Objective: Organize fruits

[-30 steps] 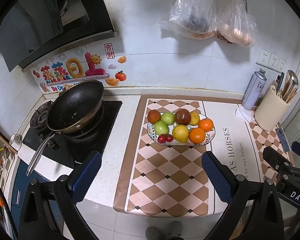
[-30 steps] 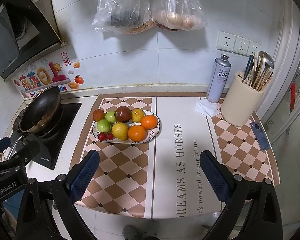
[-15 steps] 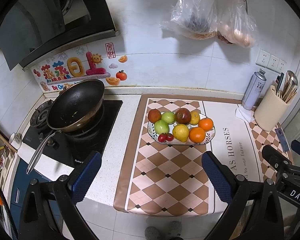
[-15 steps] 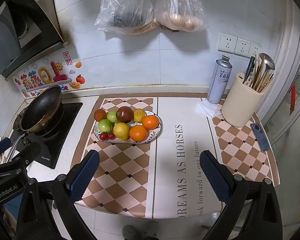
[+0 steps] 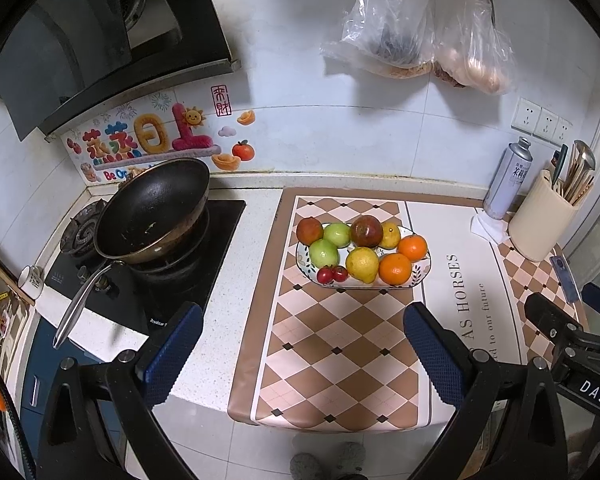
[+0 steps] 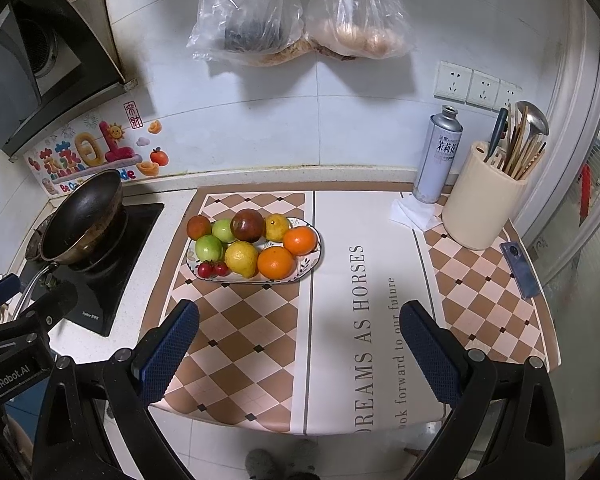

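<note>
Counter mat bears fruit plate; tongs apart.

Both wrist cameras look down and forward from above the counter's front edge, side by side, sharing the fruit plate at mid-distance.

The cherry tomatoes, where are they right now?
In both views, the cherry tomatoes sit at the fruit plate's front left edge, beside the yellow lemon, below a green apple.

Counter w/ checkered mat, fruit plate, stove.
</note>
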Motion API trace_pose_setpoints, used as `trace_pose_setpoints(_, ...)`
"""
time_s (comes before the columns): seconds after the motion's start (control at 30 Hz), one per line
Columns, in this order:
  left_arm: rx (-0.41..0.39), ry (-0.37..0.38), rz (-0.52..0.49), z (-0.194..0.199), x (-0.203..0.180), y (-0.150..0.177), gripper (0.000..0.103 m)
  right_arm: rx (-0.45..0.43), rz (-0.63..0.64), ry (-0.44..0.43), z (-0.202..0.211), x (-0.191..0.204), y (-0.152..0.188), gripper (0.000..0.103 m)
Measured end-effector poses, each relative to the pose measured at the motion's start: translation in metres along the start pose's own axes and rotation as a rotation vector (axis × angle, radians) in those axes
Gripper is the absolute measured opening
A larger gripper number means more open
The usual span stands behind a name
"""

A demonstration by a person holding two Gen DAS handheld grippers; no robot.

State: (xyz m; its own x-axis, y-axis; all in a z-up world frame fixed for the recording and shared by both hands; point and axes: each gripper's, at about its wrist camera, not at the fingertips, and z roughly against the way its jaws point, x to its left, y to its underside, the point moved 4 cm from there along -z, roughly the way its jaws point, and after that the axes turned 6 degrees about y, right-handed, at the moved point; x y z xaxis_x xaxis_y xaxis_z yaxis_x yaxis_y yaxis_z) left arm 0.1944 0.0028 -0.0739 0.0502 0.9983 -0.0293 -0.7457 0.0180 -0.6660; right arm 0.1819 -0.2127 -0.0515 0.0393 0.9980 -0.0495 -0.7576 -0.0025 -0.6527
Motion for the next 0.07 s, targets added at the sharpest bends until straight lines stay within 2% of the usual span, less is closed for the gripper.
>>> trace_pose_setpoints(0.07, -0.010, -0.002, -0.004, 0.0016, 0.0004, 0.0016, 0.103, -0.001, -0.001, 0.000, -0.0004, -0.0006, -0.0003, 0.102)
